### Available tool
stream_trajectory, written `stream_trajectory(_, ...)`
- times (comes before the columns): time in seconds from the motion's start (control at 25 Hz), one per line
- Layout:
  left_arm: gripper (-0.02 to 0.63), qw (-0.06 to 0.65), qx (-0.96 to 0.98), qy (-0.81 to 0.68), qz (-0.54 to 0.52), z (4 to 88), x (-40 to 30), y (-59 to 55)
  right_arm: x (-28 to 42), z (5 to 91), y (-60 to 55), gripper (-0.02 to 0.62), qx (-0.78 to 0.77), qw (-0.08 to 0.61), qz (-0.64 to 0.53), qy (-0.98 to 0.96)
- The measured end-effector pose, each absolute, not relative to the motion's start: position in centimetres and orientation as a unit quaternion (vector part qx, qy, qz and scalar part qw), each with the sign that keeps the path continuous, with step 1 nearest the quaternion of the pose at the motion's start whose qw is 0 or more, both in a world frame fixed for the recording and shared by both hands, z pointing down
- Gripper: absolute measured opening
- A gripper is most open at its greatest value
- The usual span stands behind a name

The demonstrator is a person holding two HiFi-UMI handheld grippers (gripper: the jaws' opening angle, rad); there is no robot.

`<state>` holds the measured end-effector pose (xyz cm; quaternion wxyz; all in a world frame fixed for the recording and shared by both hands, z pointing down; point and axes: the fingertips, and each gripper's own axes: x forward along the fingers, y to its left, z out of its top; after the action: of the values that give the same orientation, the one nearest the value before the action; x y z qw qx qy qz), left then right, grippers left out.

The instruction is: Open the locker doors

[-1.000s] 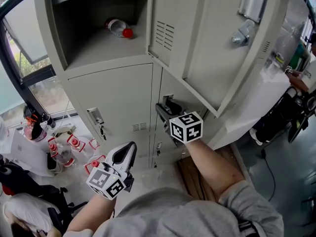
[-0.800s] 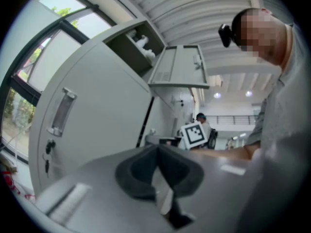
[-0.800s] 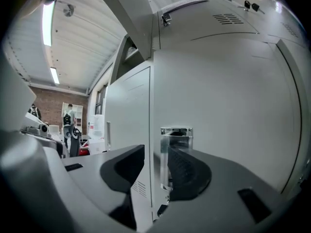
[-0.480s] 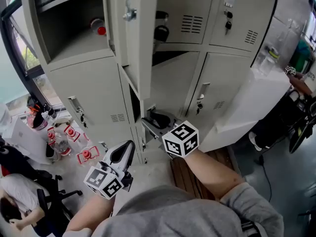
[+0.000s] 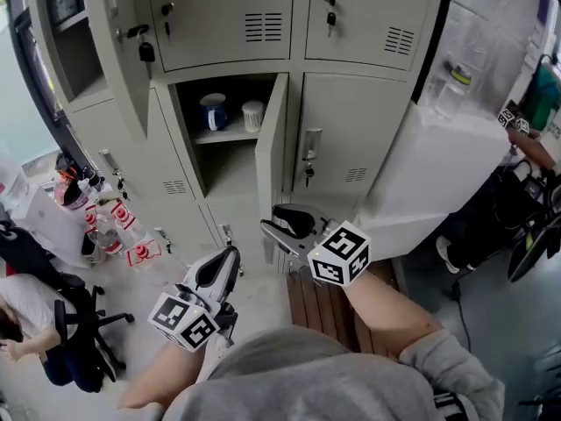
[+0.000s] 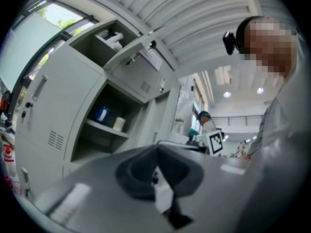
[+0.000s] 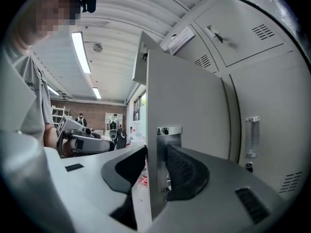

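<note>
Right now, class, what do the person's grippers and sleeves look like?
Both the left gripper and right gripper have pale grey, tapered jaws lined with black pads; each carries a white cube with black square markers. The sleeves are grey. The right gripper's jaws have just been closing, with the edge of the locker door between them.
</note>
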<state>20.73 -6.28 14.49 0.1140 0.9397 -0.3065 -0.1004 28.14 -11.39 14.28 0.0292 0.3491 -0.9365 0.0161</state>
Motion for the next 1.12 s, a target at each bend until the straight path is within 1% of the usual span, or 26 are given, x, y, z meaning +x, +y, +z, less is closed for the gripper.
stream_trajectory(0.24,0.005,0.115,0.936,-0.317,-0.096,14.9,23.1,-4.7,35.5,14.4,-10.0,0.133,0.376,0.020,0.004,-0.926)
stream_trajectory(0.48,0.005,0.115,0.934,-0.324,-0.099,14.9,24.0,-4.9,39.5,14.4,-9.8,0.135,0.413,0.024,-0.007,-0.910)
stream_trajectory(0.8,0.005,0.114,0.933,-0.324,-0.103,14.7,24.3,-4.9,40.1,14.1,-9.7,0.140,0.437,0.042,-0.011,-0.899)
stream_trajectory(0.92,0.005,0.116,0.932,-0.326,-0.106,15.0,24.2,-4.8,41.4,14.1,-8.6,0.175,0.472,0.022,0.003,-0.881)
stream_trajectory(0.96,0.005,0.117,0.932,-0.327,-0.107,15.2,24.1,-4.8,41.8,14.3,-7.9,0.176,0.485,0.010,0.010,-0.874)
stream_trajectory(1.04,0.005,0.122,0.930,-0.331,-0.106,15.7,23.9,-4.7,41.8,15.7,-5.8,0.175,0.491,-0.007,0.028,-0.870)
stream_trajectory(1.12,0.005,0.128,0.928,-0.335,-0.103,16.4,23.7,-4.7,40.0,18.4,-3.6,0.151,0.462,0.003,0.049,-0.886)
